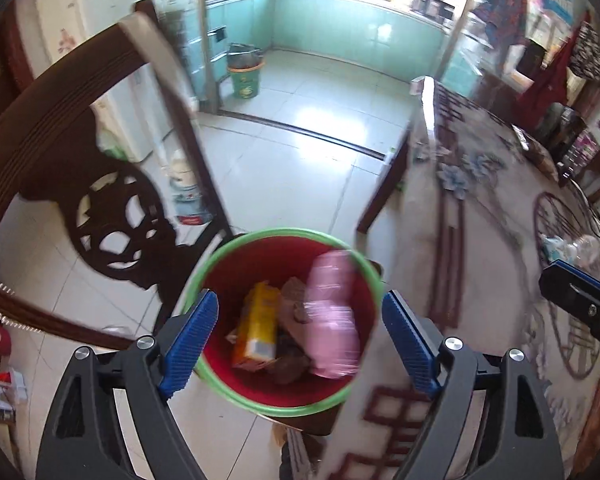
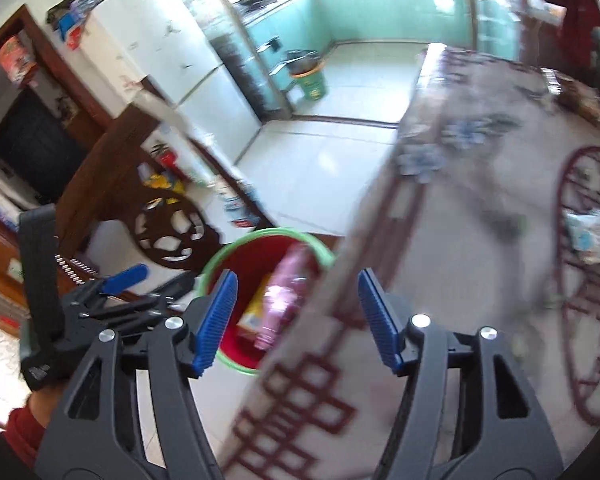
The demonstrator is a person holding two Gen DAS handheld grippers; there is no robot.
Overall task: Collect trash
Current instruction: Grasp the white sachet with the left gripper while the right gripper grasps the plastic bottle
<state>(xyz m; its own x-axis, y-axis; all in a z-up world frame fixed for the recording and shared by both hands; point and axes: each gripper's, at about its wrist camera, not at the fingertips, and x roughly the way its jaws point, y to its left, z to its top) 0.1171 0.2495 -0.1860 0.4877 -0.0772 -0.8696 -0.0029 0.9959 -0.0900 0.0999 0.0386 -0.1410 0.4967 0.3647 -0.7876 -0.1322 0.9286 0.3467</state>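
Note:
A red bin with a green rim stands on the floor by the table's edge. Inside it are a blurred pink bottle, an orange carton and brown scraps. My left gripper hangs open right above the bin, and nothing sits between its pads. My right gripper is open too, over the table's edge, with the bin and the pink bottle below and to its left. The right wrist view shows the left gripper's blue finger from the side. Light blue wrappers lie on the table.
A table under a patterned cloth fills the right side. A dark carved wooden chair stands close on the bin's left. A white fridge is behind it. A second green bin stands on the tiled kitchen floor beyond.

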